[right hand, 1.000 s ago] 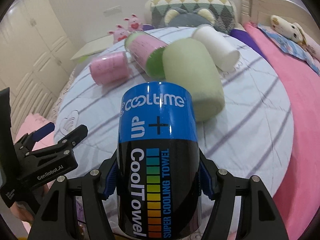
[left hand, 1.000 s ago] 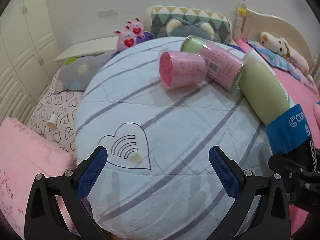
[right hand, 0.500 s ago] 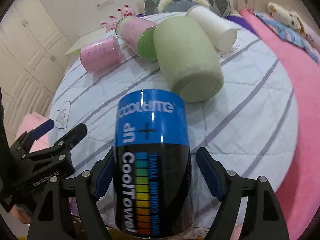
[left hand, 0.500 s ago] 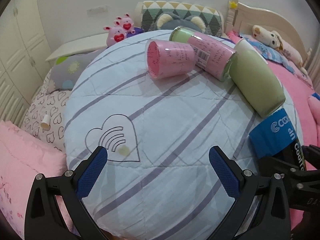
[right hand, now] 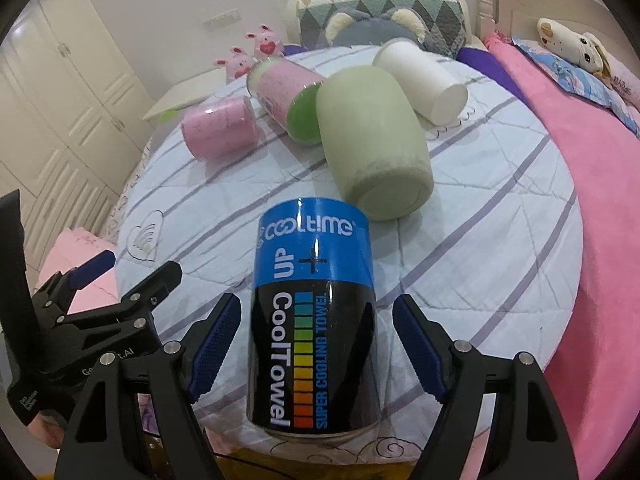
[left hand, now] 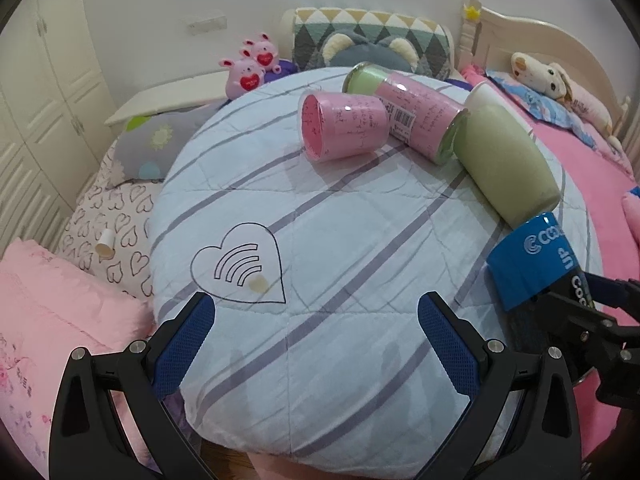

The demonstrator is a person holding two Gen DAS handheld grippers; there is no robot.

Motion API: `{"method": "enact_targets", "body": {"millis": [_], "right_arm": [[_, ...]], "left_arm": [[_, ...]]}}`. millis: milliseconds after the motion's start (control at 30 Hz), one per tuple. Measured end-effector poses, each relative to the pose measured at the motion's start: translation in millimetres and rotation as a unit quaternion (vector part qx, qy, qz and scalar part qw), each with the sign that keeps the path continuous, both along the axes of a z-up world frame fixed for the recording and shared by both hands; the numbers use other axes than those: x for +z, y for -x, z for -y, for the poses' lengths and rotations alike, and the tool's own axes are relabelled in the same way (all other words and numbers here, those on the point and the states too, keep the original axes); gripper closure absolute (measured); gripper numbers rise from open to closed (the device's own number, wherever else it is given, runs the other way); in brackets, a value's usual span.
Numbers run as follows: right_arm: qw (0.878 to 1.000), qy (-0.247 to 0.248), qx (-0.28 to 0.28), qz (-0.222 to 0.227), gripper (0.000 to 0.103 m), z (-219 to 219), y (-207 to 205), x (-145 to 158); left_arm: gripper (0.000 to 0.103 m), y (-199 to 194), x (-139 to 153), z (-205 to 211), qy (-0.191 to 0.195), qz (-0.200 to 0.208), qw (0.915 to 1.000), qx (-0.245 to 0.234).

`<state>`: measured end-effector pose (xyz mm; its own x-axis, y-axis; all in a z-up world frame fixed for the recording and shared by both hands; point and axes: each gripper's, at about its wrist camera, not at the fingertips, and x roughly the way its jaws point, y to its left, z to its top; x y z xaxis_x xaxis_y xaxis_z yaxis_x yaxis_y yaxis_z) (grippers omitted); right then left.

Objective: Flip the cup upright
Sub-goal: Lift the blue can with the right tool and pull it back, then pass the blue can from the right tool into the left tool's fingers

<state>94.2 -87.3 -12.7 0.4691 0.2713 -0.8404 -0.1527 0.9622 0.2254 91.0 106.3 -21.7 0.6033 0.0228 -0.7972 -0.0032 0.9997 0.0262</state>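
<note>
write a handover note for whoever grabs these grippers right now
Left gripper: open, empty, over the near edge of the round cushion.
Right gripper: open, fingers either side of the CoolTowel cup, not touching it.
CoolTowel cup appears to lie on the cushion, not clearly upright.
Pink cup, pink-labelled jar, green cup and white cup all lie on their sides farther back.
Done: no cup visibly upright.
Left: probably regrip the CoolTowel cup and stand it up.
</note>
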Motion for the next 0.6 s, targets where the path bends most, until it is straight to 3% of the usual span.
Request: {"method": "enact_targets", "body": {"millis": [233, 533, 600], "right_arm": [[0.999, -0.019, 0.011, 0.025, 0.023, 12.4, 6.7, 14.6], [0.996, -0.009, 0.013, 0.082, 0.024, 44.9, 13.8, 30.3], [0.996, -0.005, 0.010, 0.084, 0.039, 54.4, 10.4, 29.2]], "left_arm": [[0.000, 12.5, 16.5, 10.7, -0.002, 0.007, 0.9999, 0.009], [0.000, 13.4, 24.3, 47.0, 0.007, -0.016, 0.9998, 0.013], [0.000, 11.2, 24.6, 57.1, 0.013, -0.023, 0.9996, 0.009]]}}
